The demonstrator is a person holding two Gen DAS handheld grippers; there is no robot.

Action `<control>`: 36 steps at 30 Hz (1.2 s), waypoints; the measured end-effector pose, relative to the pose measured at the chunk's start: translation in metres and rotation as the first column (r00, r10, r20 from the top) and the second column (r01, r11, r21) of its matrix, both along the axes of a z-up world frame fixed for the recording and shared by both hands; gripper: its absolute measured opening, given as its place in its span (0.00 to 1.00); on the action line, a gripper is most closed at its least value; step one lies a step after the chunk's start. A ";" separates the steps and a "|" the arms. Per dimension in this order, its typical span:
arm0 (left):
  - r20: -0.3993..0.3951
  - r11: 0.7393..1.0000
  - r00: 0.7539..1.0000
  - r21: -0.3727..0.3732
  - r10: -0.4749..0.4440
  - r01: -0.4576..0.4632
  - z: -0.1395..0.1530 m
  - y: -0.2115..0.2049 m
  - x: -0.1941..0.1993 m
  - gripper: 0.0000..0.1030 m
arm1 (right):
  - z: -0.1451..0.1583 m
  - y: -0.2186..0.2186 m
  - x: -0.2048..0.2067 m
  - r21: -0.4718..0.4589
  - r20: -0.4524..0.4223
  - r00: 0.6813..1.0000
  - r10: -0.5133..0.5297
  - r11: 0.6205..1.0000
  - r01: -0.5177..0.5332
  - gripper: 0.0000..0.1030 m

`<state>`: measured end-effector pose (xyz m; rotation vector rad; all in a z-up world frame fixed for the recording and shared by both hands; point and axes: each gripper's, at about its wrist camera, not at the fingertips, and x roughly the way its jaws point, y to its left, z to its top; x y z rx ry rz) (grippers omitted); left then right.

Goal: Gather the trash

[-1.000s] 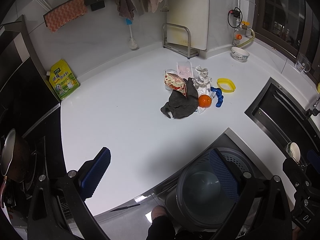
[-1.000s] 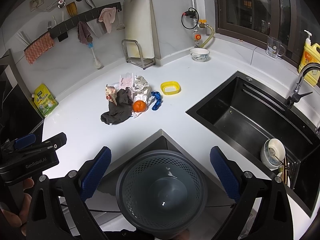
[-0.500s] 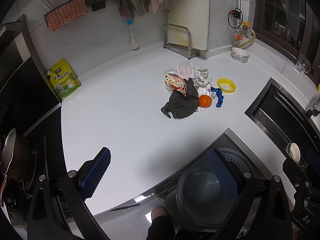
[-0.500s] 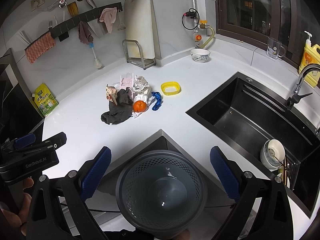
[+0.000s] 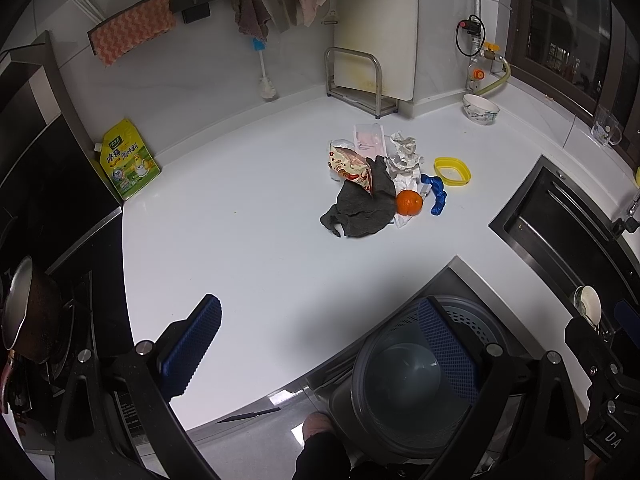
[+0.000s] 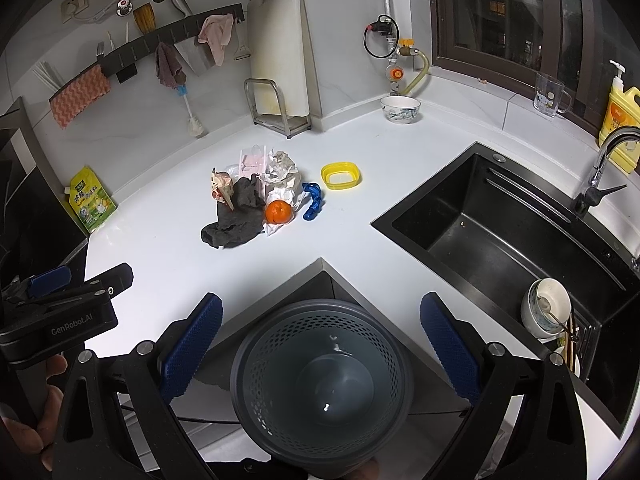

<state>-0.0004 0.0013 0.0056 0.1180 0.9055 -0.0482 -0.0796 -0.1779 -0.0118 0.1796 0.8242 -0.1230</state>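
Note:
A pile of trash lies mid-counter: a dark grey rag (image 5: 360,210) (image 6: 236,216), an orange (image 5: 409,202) (image 6: 278,212), a printed snack wrapper (image 5: 350,166) (image 6: 222,189), crumpled white paper (image 5: 405,152) (image 6: 282,170), a pink packet (image 5: 368,138) and a blue twisted piece (image 5: 437,194) (image 6: 312,200). A grey perforated bin (image 6: 322,380) (image 5: 404,376) stands on the floor below the counter corner. My left gripper (image 5: 320,344) is open over the counter edge, well short of the pile. Above the bin my right gripper (image 6: 320,344) hangs open, with nothing between its fingers.
A yellow ring lid (image 5: 452,170) (image 6: 341,176) lies right of the pile. A black sink (image 6: 500,232) holds bowls (image 6: 546,306) at the right. A yellow pouch (image 5: 128,160), a cutting board rack (image 5: 356,80), a bowl (image 6: 400,109) and a pan (image 5: 28,320) line the edges.

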 end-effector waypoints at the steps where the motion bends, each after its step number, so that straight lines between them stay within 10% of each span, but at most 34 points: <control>1: 0.000 1.000 1.000 0.000 0.000 0.000 0.000 0.000 0.000 0.94 | 0.000 0.000 0.000 0.000 0.000 1.000 0.001 1.000 -0.001 0.92; 36: 0.012 0.989 0.989 -0.020 0.148 -0.148 -0.020 0.020 0.007 0.94 | -0.037 -0.034 0.022 0.036 0.000 0.989 0.147 0.988 -0.147 0.92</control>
